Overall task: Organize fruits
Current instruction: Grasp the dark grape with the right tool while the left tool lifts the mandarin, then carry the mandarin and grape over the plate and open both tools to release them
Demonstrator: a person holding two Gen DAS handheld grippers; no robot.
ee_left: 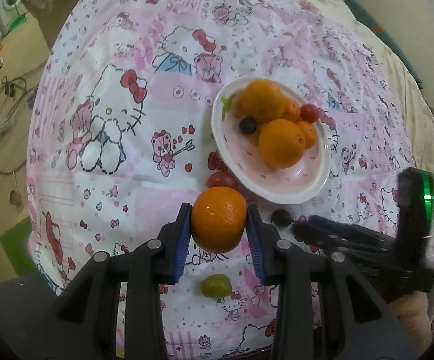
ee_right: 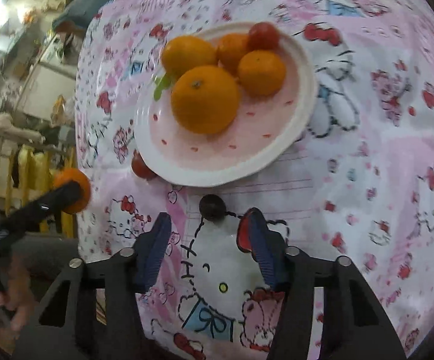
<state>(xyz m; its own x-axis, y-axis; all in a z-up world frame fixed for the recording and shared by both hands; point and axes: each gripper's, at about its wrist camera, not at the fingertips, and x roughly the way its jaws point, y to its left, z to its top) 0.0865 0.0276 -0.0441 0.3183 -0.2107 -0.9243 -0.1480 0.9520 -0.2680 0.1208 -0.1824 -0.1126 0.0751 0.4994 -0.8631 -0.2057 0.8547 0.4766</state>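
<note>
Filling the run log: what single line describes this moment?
left claw: holds orange | right claw: open, near grape | plate: oranges

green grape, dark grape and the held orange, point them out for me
green grape (ee_left: 215,285), left wrist view, centre of its skin
dark grape (ee_right: 212,207), right wrist view, its rounded top
held orange (ee_left: 219,219), left wrist view, middle of its peel

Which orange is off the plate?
The orange clamped between the left gripper's fingers, held short of the plate. The other oranges all sit on the plate.
</note>
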